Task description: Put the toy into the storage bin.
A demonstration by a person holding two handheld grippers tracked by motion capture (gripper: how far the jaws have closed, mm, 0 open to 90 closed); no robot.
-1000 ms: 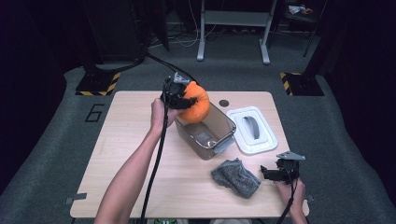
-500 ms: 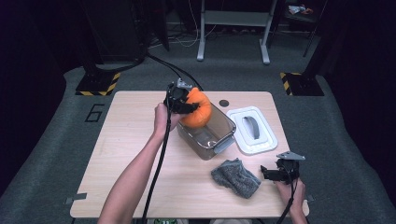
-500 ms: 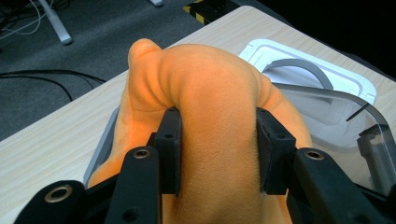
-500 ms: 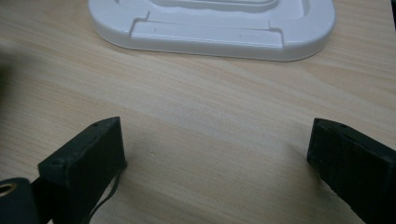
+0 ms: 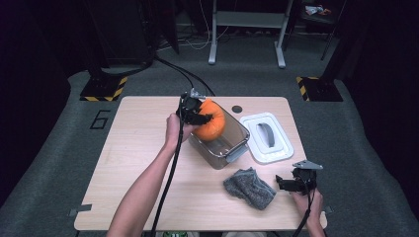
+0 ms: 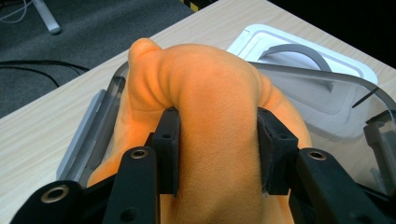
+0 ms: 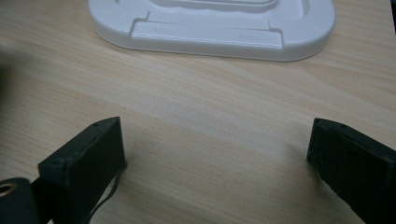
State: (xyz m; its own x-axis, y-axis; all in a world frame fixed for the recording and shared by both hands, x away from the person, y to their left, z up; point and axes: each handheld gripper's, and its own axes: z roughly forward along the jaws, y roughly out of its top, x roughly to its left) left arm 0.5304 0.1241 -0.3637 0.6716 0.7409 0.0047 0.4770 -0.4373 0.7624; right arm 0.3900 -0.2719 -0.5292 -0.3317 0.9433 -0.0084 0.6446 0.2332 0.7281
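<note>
over table (image 5: 143, 148), left tongs (image 5: 200, 117) tilted binward

- The left half of the table (image 5: 133, 163) lies bare, crossed by a forearm and a cable.
- At frame centre, the clear box (image 5: 222, 140) blocks the way, its mouth plugged by the orange cloth (image 5: 210, 126).
- Right of it lies the white lid (image 5: 267, 138); below, the grey cloth (image 5: 249, 187).
- A bare strip runs between lid and right gripper (image 5: 284, 183).

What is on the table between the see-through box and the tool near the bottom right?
In the high view, a crumpled grey cloth lies between the clear plastic box and the right tool.
</note>
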